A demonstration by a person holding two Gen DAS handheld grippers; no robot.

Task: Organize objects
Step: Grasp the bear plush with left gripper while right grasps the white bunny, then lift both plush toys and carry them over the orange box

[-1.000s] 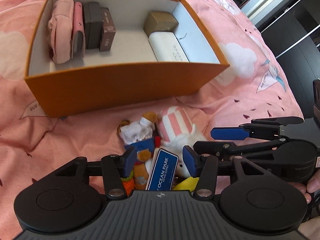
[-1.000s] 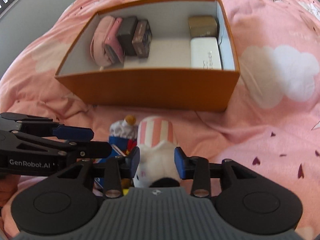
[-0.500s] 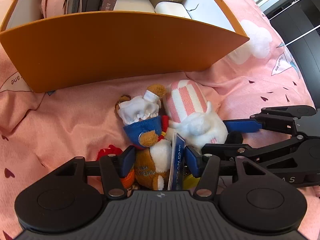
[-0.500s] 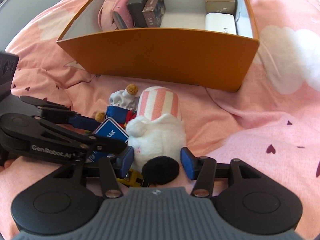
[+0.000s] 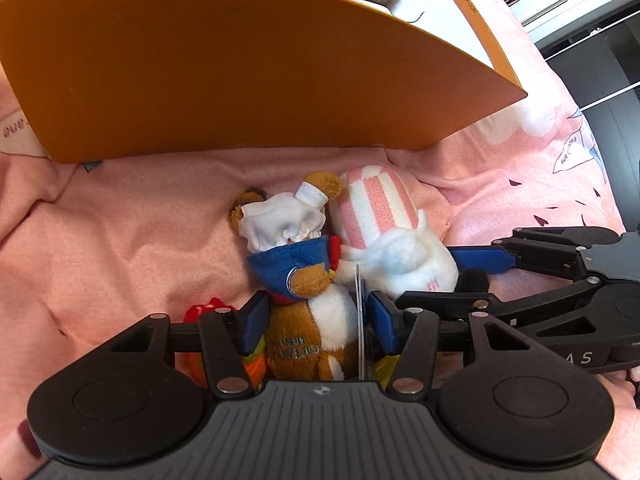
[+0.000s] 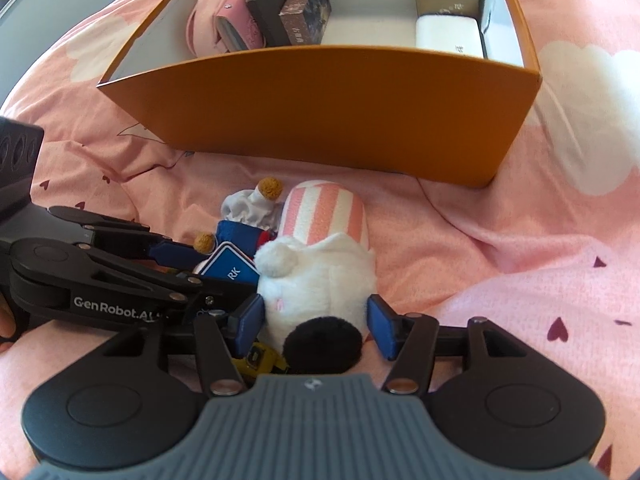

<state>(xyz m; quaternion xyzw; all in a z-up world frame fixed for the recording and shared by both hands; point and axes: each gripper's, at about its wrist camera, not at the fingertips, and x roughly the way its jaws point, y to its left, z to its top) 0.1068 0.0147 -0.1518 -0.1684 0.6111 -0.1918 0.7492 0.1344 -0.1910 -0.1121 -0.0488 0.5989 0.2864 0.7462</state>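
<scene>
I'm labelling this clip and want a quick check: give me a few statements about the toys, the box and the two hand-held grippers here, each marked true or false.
1. The two plush toys lie inside the orange box. False: the bear and the white plush lie on the pink bedding in front of it.
2. The left hand-held gripper straddles the bear. True.
3. The right hand-held gripper holds a dark box. False: its fingers flank the white plush.
4. A white case lies in the box's right end. True.
5. The orange box stands empty. False: pouches and small boxes sit inside.
</scene>
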